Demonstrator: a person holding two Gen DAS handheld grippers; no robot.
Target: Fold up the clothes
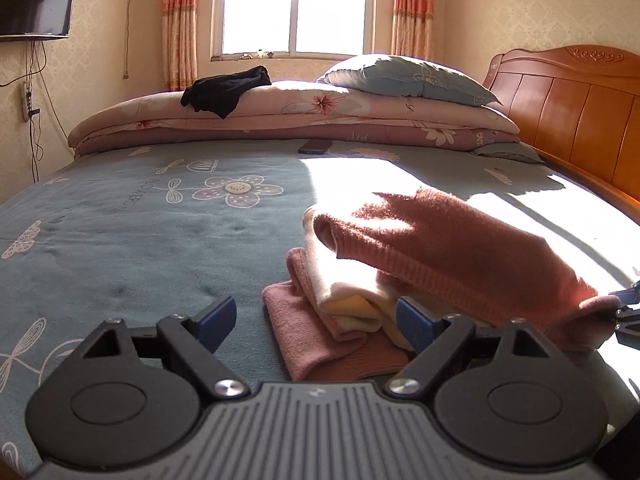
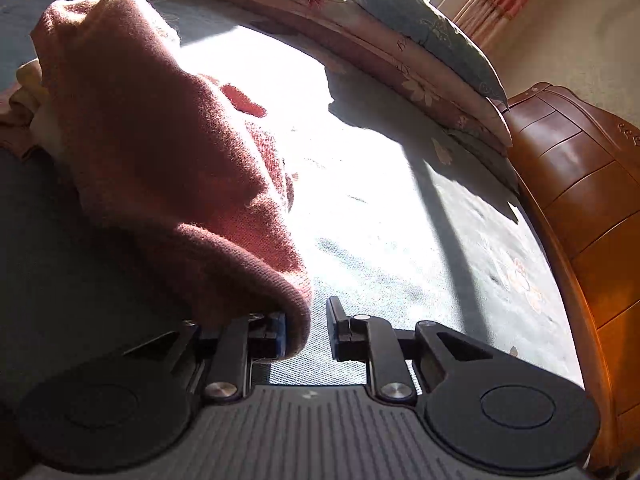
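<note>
**Op:** Rust-pink knit, ribbed at the hem: that's the sweater, draped in a long hump over the folded stack on the near right part of the bed. Its cuff end lies against the left pad of my right gripper. Jaws parted a little, a clear gap on the other side, so nothing is pinched there.

**Obs:** And your left?

**Op:** Left gripper spread wide, empty, hovering just short of the stack's near edge. Right fingertip overlaps the cream layer in view; contact I can't tell.

**Obs:** Step in hand?

**Op:** My read: laying this fold down and letting go. To do it well I'd draw the right tool clear without dragging the cuff, then use the open left to square the edge against the layers beneath. Fuzzy knit clings to pads, so back out slowly.

**Obs:** The stack itself?

**Op:** Soft, rounded folds. A pale pink piece lowest, a cream-yellow one above, both plush, no crisp creases. Bulky; likely to slump if nudged sideways.

**Obs:** Surroundings?

**Op:** Teal bedsheet, short nap, flower print, hard sunlight across the right half. Far side: rolled floral quilt, a black garment on it, grey-green pillow. Glossy wooden headboard at right.
</note>
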